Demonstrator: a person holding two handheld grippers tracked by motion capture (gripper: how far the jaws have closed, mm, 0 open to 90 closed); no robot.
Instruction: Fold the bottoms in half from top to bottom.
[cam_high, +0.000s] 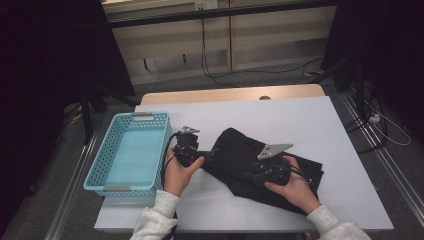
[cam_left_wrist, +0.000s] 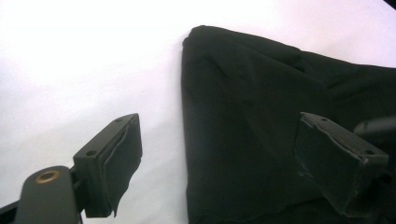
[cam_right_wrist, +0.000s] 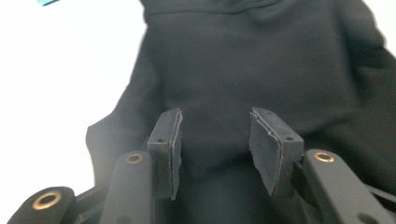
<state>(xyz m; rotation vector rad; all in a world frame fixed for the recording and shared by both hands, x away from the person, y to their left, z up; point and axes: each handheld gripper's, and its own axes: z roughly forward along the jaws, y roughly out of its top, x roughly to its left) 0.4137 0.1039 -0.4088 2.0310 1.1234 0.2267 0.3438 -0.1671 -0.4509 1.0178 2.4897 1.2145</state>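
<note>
A black garment lies crumpled on the white table, right of centre. My left gripper is at the garment's left edge, held in the person's left hand. Its jaws stand wide open in the left gripper view, with the edge of the black cloth lying between them and no pad pressing on it. My right gripper rests over the middle of the garment. In the right gripper view its jaws are partly apart, with the cloth seen through the gap and nothing pinched.
A light blue mesh basket stands at the table's left edge, close beside the left hand. A wooden strip runs along the table's far side. Cables lie on the floor beyond it.
</note>
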